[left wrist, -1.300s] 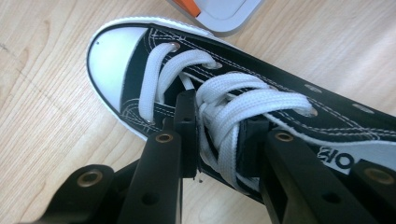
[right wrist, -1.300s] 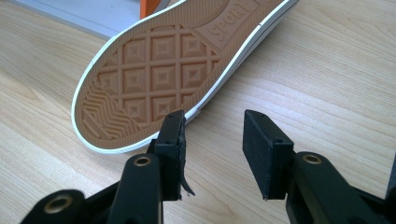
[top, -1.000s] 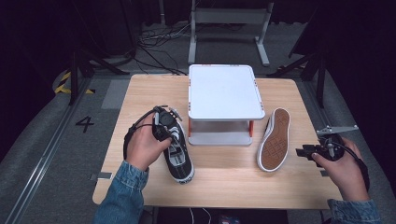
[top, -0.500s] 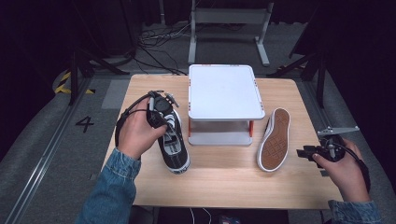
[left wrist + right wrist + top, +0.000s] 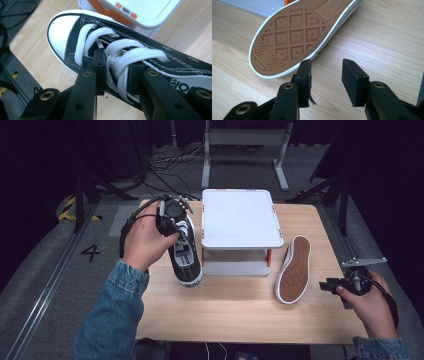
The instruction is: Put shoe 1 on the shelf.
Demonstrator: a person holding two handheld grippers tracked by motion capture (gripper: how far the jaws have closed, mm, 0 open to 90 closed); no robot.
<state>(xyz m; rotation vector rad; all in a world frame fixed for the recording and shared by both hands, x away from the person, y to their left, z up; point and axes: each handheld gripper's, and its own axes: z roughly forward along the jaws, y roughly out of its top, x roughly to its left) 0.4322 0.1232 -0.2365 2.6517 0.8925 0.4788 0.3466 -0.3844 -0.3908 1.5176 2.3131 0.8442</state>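
Bench [image 5: 240, 320]: white stand [image 5: 239, 217] at centre. Black sneaker [image 5: 184, 251] just left of stand, lifted off the wood, toe toward the person. Second sneaker [image 5: 293, 270] right of stand, on its side, sole showing. Left gripper [image 5: 115, 75] clamped on black sneaker's laces. Right gripper [image 5: 325, 75] half-spread, empty, near the sole.
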